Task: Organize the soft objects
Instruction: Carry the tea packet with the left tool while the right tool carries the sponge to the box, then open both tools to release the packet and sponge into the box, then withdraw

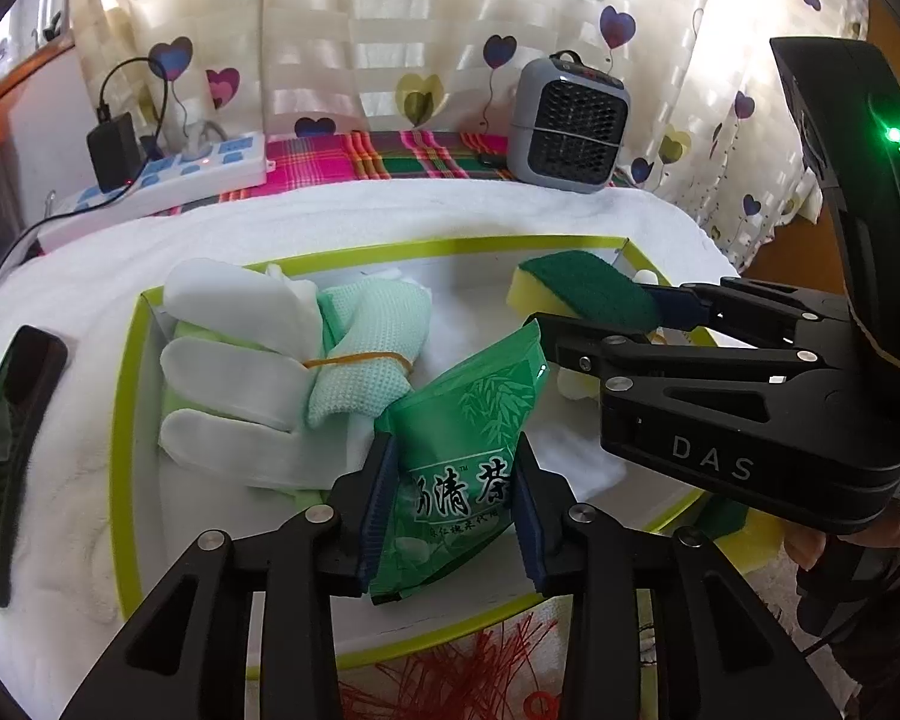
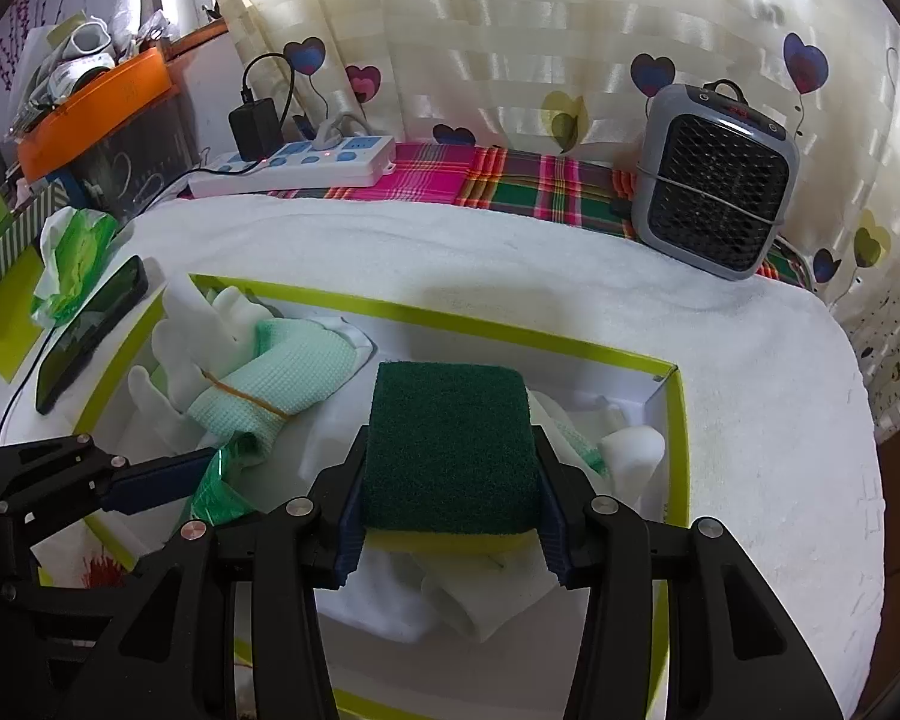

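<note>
Hand-held gripper [image 2: 447,516] on the right tilts down, clasping sponge [image 2: 450,438].

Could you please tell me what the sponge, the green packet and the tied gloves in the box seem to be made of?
Sponge: yellow foam under a coarse, matte dark green scouring layer, judging by its fibrous top.
Green packet: probably thin plastic film, glossy and creased, with printed bamboo leaves.
Tied gloves: smooth matte white fingers, perhaps rubber-coated; pale green waffle-knit cuffs bound by a rubber band.
</note>
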Available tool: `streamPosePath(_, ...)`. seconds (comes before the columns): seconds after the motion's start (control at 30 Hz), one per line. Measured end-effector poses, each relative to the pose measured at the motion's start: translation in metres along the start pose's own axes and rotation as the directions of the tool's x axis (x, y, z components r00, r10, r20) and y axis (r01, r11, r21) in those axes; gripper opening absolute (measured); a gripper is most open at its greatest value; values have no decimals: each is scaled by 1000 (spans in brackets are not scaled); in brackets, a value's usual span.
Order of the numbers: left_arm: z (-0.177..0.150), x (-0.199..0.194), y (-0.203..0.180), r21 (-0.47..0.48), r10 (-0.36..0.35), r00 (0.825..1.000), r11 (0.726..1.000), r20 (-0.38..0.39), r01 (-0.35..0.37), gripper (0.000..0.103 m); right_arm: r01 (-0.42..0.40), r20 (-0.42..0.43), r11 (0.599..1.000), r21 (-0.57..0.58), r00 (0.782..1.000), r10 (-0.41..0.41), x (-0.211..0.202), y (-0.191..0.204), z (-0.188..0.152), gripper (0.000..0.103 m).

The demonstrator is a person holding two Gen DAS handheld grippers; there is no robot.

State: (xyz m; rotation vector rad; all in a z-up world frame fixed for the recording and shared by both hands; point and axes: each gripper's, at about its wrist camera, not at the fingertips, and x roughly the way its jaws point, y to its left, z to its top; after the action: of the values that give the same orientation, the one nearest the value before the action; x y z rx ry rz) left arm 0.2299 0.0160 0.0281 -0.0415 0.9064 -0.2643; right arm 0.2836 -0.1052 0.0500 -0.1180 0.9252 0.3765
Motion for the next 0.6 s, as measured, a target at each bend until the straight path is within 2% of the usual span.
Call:
streamPosePath(0.17,1,1,0,0,-3,1000,1000,-4,3,38,3,-8,1000,-13,1000,-3,1,2,0,48)
streamPosePath(0.27,0,1,-1,8,-8,1000,1000,-13,8,44,4,-8,1000,-13,1000,-4,1,2,0,49)
streamPosePath(0.47,-1,2,-1,4,-11,1000,1000,-20,11,47,-5,-2,1000,-5,1000,5,0,2,-1,59)
streamPosePath(0.6,-2,1,-3,7,-18,1000,1000,-22,18,53,-12,6,1000,5,1000,12,-2,1,-1,61)
